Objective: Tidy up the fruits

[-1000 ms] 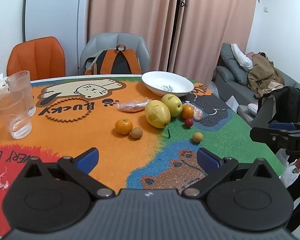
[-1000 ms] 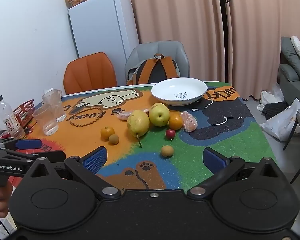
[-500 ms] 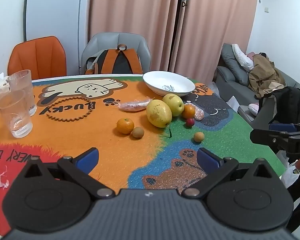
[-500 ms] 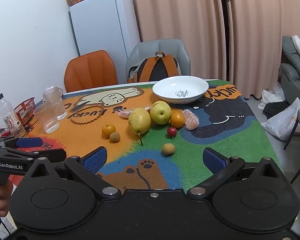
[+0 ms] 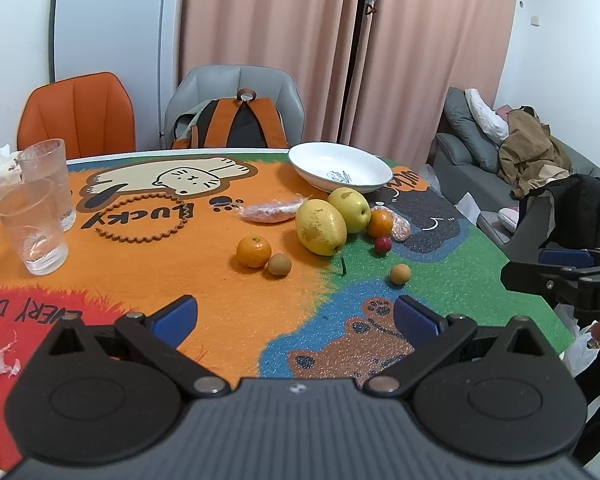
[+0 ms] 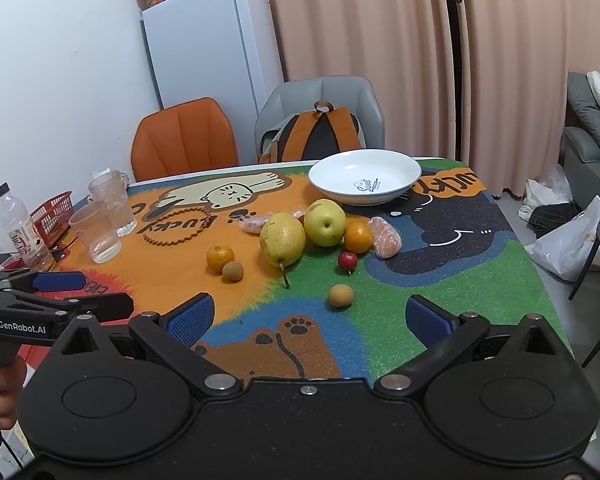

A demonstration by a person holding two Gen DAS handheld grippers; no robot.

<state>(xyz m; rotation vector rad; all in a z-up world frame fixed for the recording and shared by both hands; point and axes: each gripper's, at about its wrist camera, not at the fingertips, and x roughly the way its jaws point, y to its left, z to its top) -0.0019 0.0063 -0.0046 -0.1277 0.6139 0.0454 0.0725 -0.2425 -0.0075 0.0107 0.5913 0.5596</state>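
Observation:
Fruit lies loose mid-table: a big yellow pear [image 5: 320,227] [image 6: 282,239], a yellow-green apple [image 5: 349,204] [image 6: 325,222], an orange [image 5: 379,223] [image 6: 358,237], a wrapped peeled mandarin [image 6: 385,237], a small red fruit [image 5: 383,244] [image 6: 347,261], a tan longan [image 5: 399,273] [image 6: 341,295], a mandarin [image 5: 253,251] [image 6: 220,258] and a kiwi [image 5: 279,264] [image 6: 233,271]. An empty white bowl [image 5: 340,168] [image 6: 365,176] sits behind them. My left gripper [image 5: 296,316] and right gripper [image 6: 308,318] hover open over the near edge, holding nothing.
Two clear plastic cups [image 5: 36,216] [image 6: 104,220] stand at the left, with a water bottle [image 6: 18,224] and red basket [image 6: 52,218] beyond. A wrapped snack [image 5: 270,211] lies behind the pear. Chairs [image 6: 184,140] with a backpack [image 6: 316,132] stand behind the table; a sofa [image 5: 500,152] is right.
Both views have shifted slightly, with the fruit a touch further right and lower in frame. Nothing on the table has moved and both grippers stay open.

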